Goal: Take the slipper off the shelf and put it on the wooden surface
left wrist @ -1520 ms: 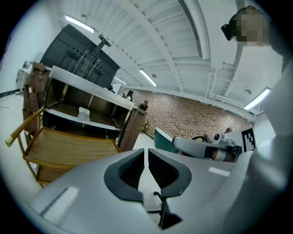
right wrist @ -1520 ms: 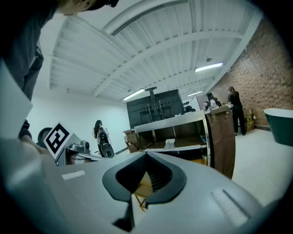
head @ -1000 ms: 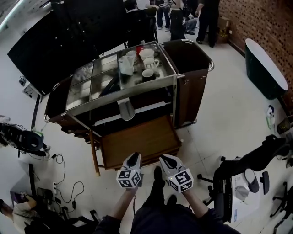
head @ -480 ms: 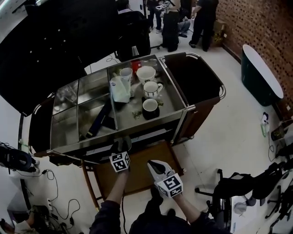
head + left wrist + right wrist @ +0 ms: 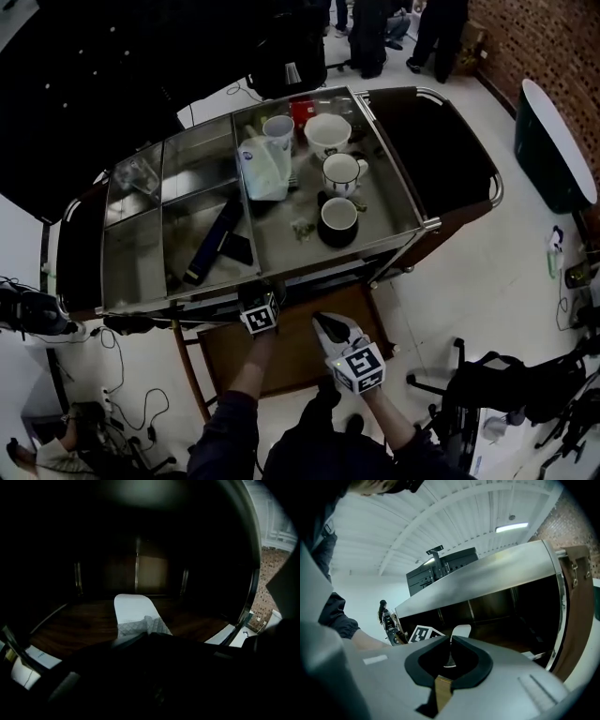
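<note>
The white slipper (image 5: 133, 613) lies on the dark shelf floor (image 5: 197, 620) under the cart's steel top (image 5: 394, 202), its quilted strap at the tips of my left gripper (image 5: 146, 637). The jaws are closing and pinch the slipper's near end. In the head view only that gripper's marker cube (image 5: 260, 317) shows; its jaws and the slipper are hidden under the cart top. My right gripper (image 5: 328, 325) hangs shut and empty over the wooden surface (image 5: 295, 342). The right gripper (image 5: 450, 641) view shows the slipper (image 5: 461, 631) beyond its tips.
On the cart top stand two cups (image 5: 340, 173), a bowl (image 5: 328, 131), a white bag (image 5: 267, 167) and a dark flat object (image 5: 216, 242). A black office chair (image 5: 487, 384) is at the right, cables (image 5: 117, 356) on the floor at the left. People stand behind the cart.
My left gripper has gone forward from above the wooden surface into the shelf under the cart top. The head view has moved closer, hiding the slipper. The right gripper stayed roughly where it was.
</note>
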Available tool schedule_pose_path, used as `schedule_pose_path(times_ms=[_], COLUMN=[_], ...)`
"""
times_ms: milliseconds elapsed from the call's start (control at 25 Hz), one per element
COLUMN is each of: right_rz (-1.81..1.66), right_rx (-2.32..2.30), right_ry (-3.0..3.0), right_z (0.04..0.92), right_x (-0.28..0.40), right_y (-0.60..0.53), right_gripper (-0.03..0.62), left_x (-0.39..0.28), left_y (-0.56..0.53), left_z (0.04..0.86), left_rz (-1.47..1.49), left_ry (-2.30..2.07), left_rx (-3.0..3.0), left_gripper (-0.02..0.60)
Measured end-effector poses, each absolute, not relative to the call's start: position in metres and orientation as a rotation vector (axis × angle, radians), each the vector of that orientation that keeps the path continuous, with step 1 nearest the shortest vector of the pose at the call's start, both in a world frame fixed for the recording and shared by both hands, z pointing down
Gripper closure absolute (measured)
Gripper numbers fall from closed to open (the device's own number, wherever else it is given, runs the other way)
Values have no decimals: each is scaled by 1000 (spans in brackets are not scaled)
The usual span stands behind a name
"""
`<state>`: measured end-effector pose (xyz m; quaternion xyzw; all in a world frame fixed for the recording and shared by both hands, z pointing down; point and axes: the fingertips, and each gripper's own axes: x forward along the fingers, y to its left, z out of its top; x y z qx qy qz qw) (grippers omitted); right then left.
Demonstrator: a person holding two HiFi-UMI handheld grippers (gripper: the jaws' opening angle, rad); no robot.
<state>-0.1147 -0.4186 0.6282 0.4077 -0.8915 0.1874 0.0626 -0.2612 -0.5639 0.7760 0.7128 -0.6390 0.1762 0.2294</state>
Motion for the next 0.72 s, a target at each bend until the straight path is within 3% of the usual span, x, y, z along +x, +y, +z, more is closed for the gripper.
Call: schedule_pose_path(times_ms=[440,720], right_rz=[570,604], right_rx=[1197,1151], right_ry=[-2709,-2682], right_z=[628,643], right_x=[-114,-105], right_y=[-380,-318], right_gripper=[595,595], left_x=[-254,-242], left_y=[-441,-298], left_z=[744,826], left_rz=[409,537], left_ry=[-1759,-1683], left_rx=[2027,1905], left_gripper=[558,561])
